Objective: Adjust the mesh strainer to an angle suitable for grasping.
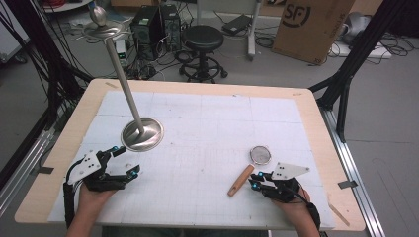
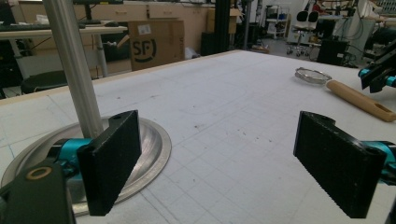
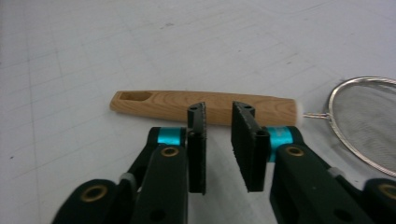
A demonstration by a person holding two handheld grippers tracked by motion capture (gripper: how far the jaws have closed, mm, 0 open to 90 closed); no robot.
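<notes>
A small strainer lies on the white mat, its round mesh (image 1: 260, 154) away from me and its wooden handle (image 1: 241, 179) angled toward the front. My right gripper (image 1: 254, 180) sits just right of that handle. In the right gripper view its jaws (image 3: 219, 109) stand a narrow gap apart with nothing between them, and the handle (image 3: 205, 102) lies crosswise just beyond the tips, with the mesh (image 3: 369, 121) at the right. My left gripper (image 1: 126, 160) rests wide open in front of a metal stand's round base (image 1: 153, 131). Its black pads (image 2: 112, 163) hold nothing.
The stand's slanted pole (image 1: 123, 79) rises from the base toward the back left and stands close in the left gripper view (image 2: 74, 70). Beyond the table stand a black stool (image 1: 202, 39), a cardboard box (image 1: 311, 24) and black frame legs (image 1: 346, 74).
</notes>
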